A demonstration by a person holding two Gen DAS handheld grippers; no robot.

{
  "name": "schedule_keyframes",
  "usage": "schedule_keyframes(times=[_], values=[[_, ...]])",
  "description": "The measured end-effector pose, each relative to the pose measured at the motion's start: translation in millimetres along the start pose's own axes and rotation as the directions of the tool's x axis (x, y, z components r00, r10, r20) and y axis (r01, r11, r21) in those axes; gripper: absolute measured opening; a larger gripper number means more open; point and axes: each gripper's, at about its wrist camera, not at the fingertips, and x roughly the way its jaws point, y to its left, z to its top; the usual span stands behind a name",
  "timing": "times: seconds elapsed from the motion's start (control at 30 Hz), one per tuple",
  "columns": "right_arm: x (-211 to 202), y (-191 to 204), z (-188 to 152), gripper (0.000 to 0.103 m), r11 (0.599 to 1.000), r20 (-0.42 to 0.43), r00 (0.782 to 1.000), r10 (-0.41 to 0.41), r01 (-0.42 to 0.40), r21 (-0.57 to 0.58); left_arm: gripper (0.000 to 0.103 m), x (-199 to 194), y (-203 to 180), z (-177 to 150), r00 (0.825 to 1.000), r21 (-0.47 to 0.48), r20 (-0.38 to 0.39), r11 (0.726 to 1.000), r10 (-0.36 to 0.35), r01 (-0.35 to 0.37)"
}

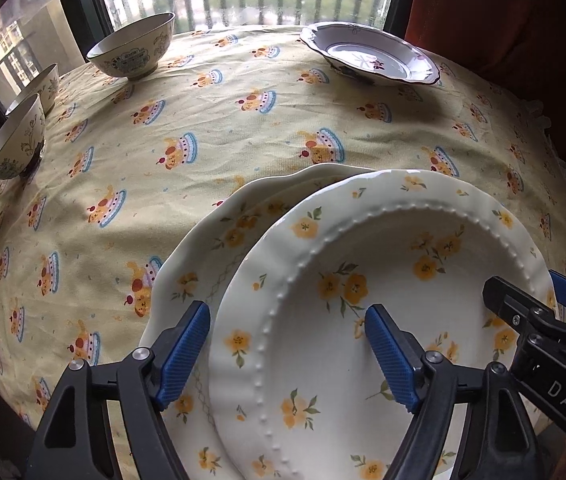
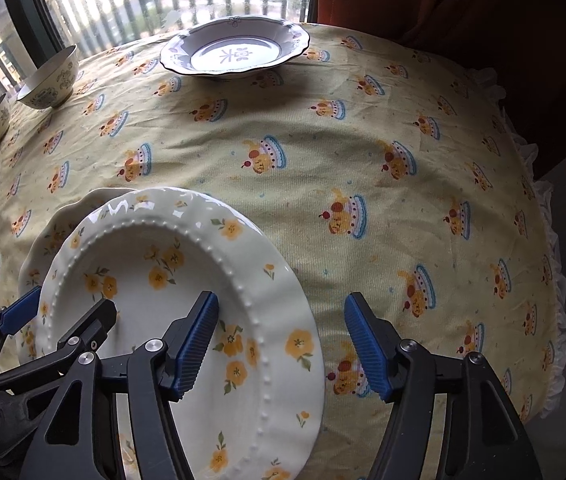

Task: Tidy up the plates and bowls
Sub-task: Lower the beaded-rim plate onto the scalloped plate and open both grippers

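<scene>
On the yellow cake-print tablecloth [image 1: 243, 152], nearest the cameras, a cream ceramic plate with yellow flowers and a beaded rim [image 1: 363, 300] lies on a larger scalloped cream plate [image 1: 211, 248]. The left gripper [image 1: 287, 356] is spread wide, its blue pads straddling the top plate's left rim; the right gripper [image 2: 281, 348] is likewise released, straddling the right rim. Far across the cloth sits a white scalloped dish with a dark edge [image 2: 235, 54]; three patterned bowls [image 1: 131, 50] line the window side.

Three plates [image 1: 383, 300] [image 1: 219, 248] [image 1: 371, 56], three bowls [image 1: 133, 50] [image 1: 15, 144] [image 1: 45, 84], two tools [image 1: 287, 360] [image 2: 281, 348].
</scene>
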Motion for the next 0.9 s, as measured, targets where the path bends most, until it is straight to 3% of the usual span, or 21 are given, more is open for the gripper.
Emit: schedule_keyframes(times=[0.17, 0.27, 0.37, 0.63, 0.9], values=[[-7.1, 2.2, -11.4, 0.071, 0.999, -0.007, 1.000, -0.028, 0.028, -0.025, 0.088, -6.1, 5.3, -3.6, 1.000, -0.004, -0.006, 1.000, -0.007, 0.007], [-11.2, 3.8, -16.8, 0.050, 0.999, 0.006, 1.000, -0.019, 0.019, -0.028, 0.089, -7.6, 6.9, -4.6, 1.000, 0.000, -0.010, 1.000, -0.011, 0.011], [-11.0, 9.7, -17.7, 0.038, 0.999, 0.012, 1.000, 0.001, 0.000, -0.037, 0.089, -7.7, 5.8, -5.9, 1.000, 0.005, -0.016, 1.000, -0.010, 0.010], [-2.8, 19.7, -14.5, 0.038, 0.998, 0.006, 1.000, 0.005, -0.005, -0.068, 0.089, -10.0, 8.5, -3.7, 1.000, -0.016, -0.026, 1.000, -0.011, 0.010], [3.1, 24.9, -8.5, 0.041, 0.996, -0.014, 1.000, 0.019, -0.020, -0.083, 0.089, -16.3, 8.5, -10.2, 0.999, 0.037, -0.049, 0.999, 0.018, -0.016]])
